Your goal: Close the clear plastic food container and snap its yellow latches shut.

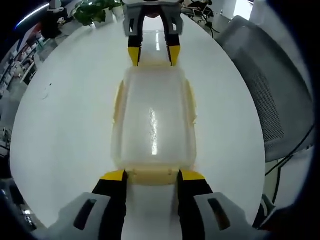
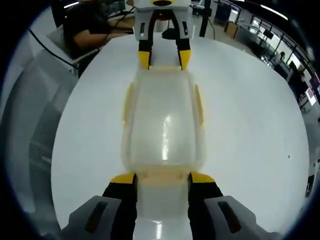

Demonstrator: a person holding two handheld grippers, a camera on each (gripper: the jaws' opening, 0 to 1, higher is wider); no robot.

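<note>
A clear plastic container (image 1: 152, 120) with its lid on lies lengthwise on the white table (image 1: 65, 130). Yellow latches run along its long sides (image 1: 190, 102) and ends. My left gripper (image 1: 153, 176) is open at the near end, its yellow-tipped jaws on either side of the end latch (image 1: 152, 179). The right gripper (image 1: 153, 54) stands at the far end. In the right gripper view the same container (image 2: 162, 120) lies ahead. My right gripper (image 2: 163, 179) is open around its near end latch (image 2: 162, 176), and the left gripper (image 2: 164, 57) is opposite.
A grey mesh chair (image 1: 270, 95) stands beside the table, also seen as the chair (image 2: 35, 125) at the left. A person in dark clothes (image 2: 85, 25) sits behind it. A green plant (image 1: 95, 10) stands beyond the far table edge. Bare tabletop (image 2: 250, 125) surrounds the container.
</note>
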